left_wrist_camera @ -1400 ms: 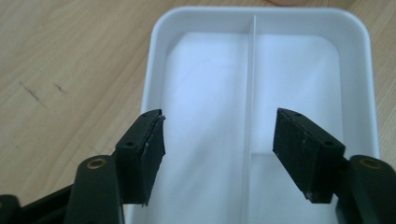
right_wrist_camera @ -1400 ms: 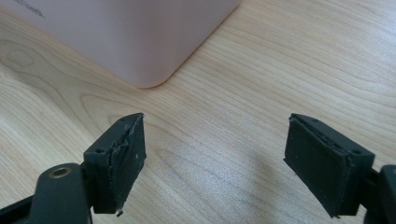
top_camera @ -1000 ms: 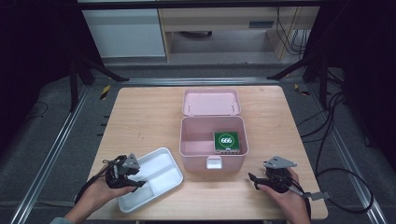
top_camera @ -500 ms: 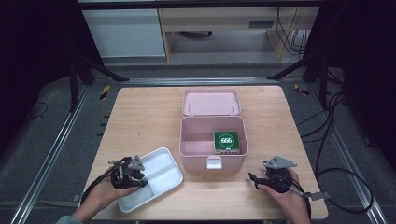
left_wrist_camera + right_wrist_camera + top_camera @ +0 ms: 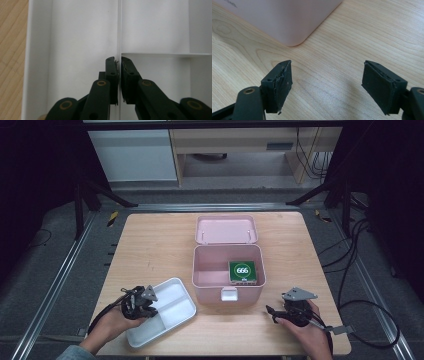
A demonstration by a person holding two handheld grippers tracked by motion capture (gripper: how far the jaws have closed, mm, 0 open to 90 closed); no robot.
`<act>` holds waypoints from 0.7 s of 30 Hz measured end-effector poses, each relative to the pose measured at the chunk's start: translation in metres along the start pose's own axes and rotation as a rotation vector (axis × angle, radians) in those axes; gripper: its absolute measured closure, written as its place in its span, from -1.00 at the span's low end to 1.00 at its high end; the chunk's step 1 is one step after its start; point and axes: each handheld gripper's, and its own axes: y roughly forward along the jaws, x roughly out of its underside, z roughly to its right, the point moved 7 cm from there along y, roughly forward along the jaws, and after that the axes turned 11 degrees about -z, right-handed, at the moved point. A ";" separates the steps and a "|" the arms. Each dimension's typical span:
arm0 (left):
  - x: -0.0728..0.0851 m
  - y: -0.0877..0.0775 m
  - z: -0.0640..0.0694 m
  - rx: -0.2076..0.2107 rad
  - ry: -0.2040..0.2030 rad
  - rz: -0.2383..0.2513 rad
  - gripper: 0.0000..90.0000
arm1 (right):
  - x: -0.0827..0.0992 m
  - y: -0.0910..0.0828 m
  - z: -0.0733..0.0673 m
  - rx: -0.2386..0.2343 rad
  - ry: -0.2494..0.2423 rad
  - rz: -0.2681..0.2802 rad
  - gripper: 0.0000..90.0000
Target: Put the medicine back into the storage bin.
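A white divided tray (image 5: 172,295) lies at the table's front left. My left gripper (image 5: 151,309) reaches into it from the left. In the left gripper view its jaws (image 5: 119,61) have just been closing and now pinch the tray's thin middle divider (image 5: 119,30) between the pads. An open pink box (image 5: 210,292) stands mid-table with its lid (image 5: 226,229) folded back, and a green pack marked 666 (image 5: 243,271) sits in its right half. My right gripper (image 5: 270,312) rests on the table right of the box, open (image 5: 327,75), with bare wood between the pads.
The wooden table (image 5: 160,250) has bare room at the left, back and right of the box. A corner of the pink box (image 5: 287,20) lies just ahead of the right gripper. Cables trail off the table's right side.
The left gripper has edged right into the tray and its jaws have closed on the divider. The right gripper, box and pack have not moved.
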 end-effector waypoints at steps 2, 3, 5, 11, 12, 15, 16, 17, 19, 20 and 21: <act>-0.001 0.000 0.001 0.004 0.002 -0.003 0.93 | 0.000 0.000 0.000 0.000 -0.001 0.000 -0.46; -0.001 0.000 0.001 0.006 0.004 -0.006 0.97 | 0.000 0.000 0.000 -0.001 -0.001 0.000 -0.46; -0.001 0.000 0.001 0.010 0.008 -0.013 0.98 | 0.000 0.000 0.000 -0.001 0.000 -0.001 -0.46; -0.001 -0.001 -0.003 0.024 0.028 -0.017 0.98 | 0.000 0.000 0.000 -0.001 -0.001 0.000 -0.46; -0.001 -0.002 -0.004 0.024 0.032 -0.021 0.98 | 0.000 0.000 0.000 0.000 -0.001 -0.001 -0.46; -0.001 -0.004 -0.007 0.019 0.032 -0.020 0.98 | 0.000 0.000 0.000 0.000 -0.001 -0.001 -0.46; -0.002 -0.005 -0.009 0.021 0.032 -0.020 0.98 | 0.000 0.000 0.000 0.001 -0.001 -0.001 -0.46; -0.002 -0.007 -0.011 0.016 0.029 -0.015 0.98 | 0.000 0.000 0.000 0.001 0.000 -0.001 -0.46; -0.003 -0.011 -0.015 0.010 0.029 -0.010 0.98 | 0.000 0.000 0.000 0.002 -0.001 -0.002 -0.46; -0.004 -0.013 -0.016 0.009 0.029 -0.005 0.98 | 0.000 0.000 0.000 0.002 -0.001 -0.002 -0.46; -0.005 -0.017 -0.019 0.005 0.030 -0.002 0.98 | 0.000 0.000 0.000 0.002 -0.001 -0.002 -0.46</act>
